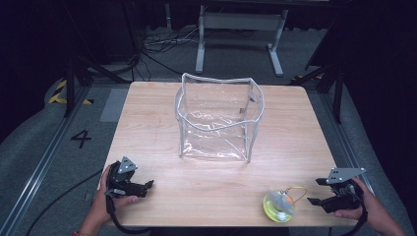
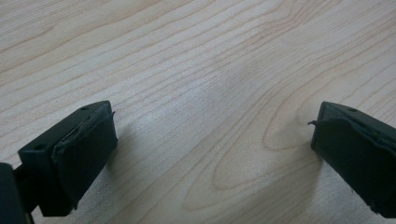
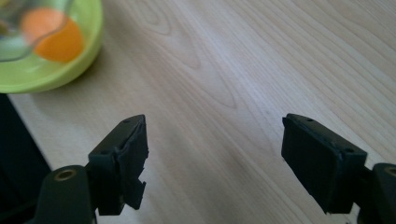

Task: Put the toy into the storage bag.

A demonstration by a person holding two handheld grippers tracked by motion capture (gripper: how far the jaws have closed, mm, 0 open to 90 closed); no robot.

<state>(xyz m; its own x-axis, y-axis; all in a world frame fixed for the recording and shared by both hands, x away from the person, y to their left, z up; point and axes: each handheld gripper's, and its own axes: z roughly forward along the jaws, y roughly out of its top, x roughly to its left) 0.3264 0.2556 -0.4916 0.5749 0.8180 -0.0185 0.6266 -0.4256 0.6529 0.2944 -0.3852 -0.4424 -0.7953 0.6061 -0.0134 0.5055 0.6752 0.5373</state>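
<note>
the light wooden counter (image 1: 147,123) carries a big clear plastic pouch with a grey zipper rim (image 1: 216,118), standing upright and open a bit past the middle, toward 12 o'clock. near the front edge at about 5 o'clock lies a small round yellow-green toy with a clear dome and an orange part inside (image 1: 279,205); a thin yellow loop comes out of it toward 3 o'clock.

the right claw (image 1: 318,191) is just beside the toy, at its 3 o'clock side, and its jaws are apart with nothing between them. in the right gripper view the toy (image 3: 51,51) sits at 10 o'clock, off the line of the jaws. the left claw (image 1: 149,185) is at 7 o'clock on the counter, well apart from the toy, jaws wide and empty over bare wood.

i judge the step in hand is to pick up the toy for the pouch. to do it well, the right claw should first turn so the toy is centred between both pads, then go low and take the round body at its widest part, not the thin loop, because the smooth dome may slip. the left claw can wait, or steady the soft pouch rim later.
</note>
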